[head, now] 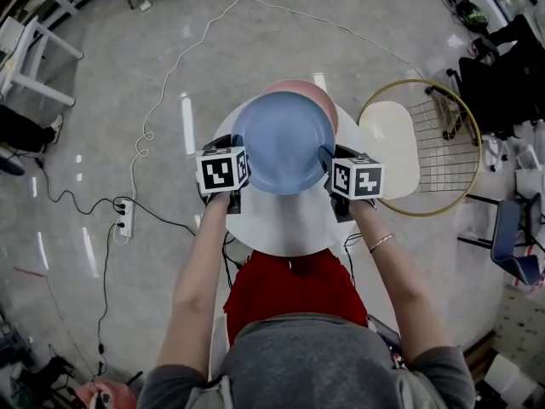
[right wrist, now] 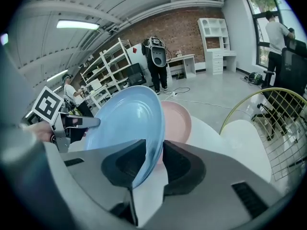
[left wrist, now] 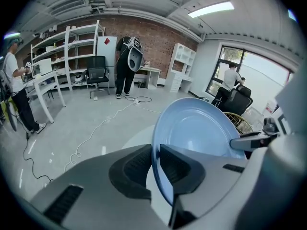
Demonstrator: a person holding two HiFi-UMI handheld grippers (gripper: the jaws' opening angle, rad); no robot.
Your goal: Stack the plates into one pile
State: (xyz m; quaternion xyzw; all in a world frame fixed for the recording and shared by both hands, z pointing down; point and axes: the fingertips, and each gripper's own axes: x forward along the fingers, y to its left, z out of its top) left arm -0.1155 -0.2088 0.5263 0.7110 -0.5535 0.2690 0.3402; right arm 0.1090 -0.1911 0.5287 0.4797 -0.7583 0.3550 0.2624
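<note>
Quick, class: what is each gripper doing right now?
Left gripper: closed on the rim of the blue plate.
Right gripper: closed on that plate's opposite rim.

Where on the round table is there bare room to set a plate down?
Bare: the near part of the white table, between the blue plate and the person. Crowded: the far side, where the pink plate lies.
</note>
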